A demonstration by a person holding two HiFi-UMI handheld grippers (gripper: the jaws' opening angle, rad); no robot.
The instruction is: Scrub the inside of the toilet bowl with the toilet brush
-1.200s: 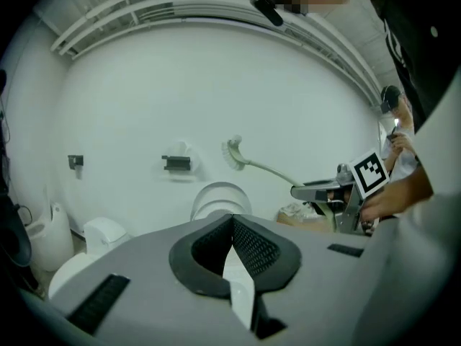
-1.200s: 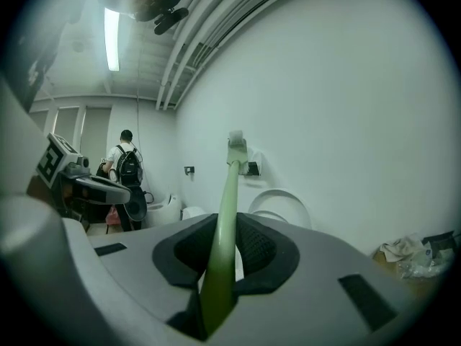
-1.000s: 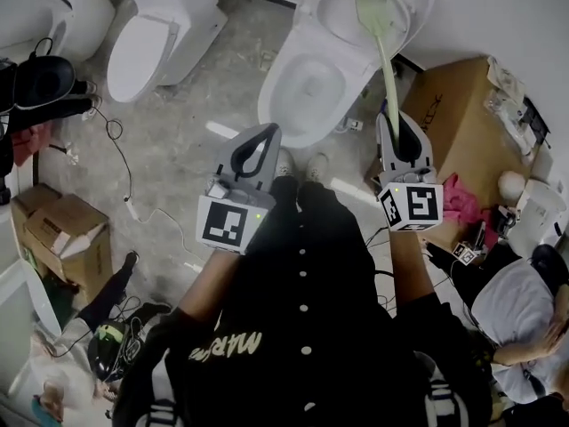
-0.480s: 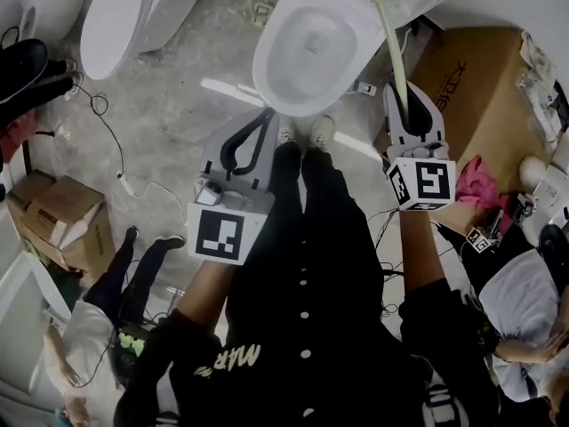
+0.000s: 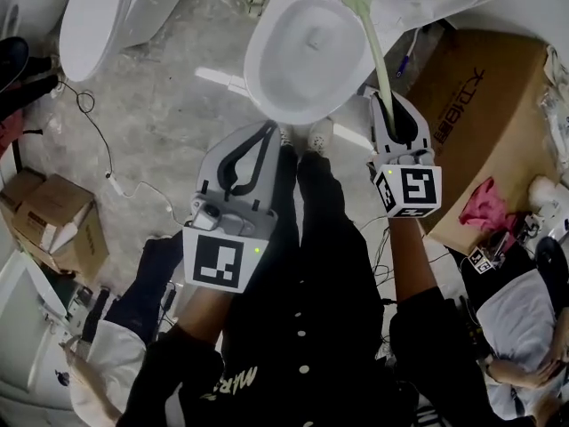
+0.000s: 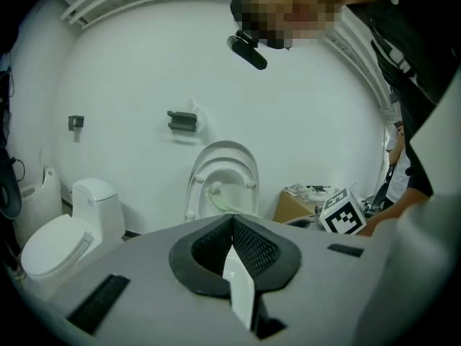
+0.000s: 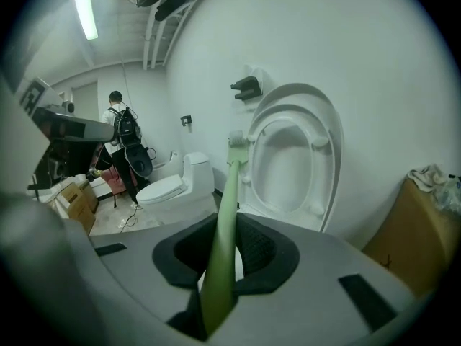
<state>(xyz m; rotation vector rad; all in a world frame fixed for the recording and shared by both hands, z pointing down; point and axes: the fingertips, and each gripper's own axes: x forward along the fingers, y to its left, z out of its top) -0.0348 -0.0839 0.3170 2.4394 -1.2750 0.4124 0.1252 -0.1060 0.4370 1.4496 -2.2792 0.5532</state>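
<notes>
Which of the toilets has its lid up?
The toilet straight ahead, where the green brush points: lid and seat raised. The left toilet is closed.

The head view looks steeply down over the person's own body [image 5: 302, 310] onto the floor, taking in the left gripper [image 5: 267, 133], the right gripper [image 5: 388, 105] and the toilet bowl [image 5: 307, 47] from above. The left gripper view looks level along its jaws at the white wall [image 6: 288, 121] from farther back, while the right gripper view looks along its jaws and the toilet brush [image 7: 222, 229] from nearer (the raised seat [image 7: 292, 157] fills its middle). All three share that toilet, the second toilet [image 5: 93, 20] to its left and the cardboard box [image 5: 480, 105] to its right.
</notes>
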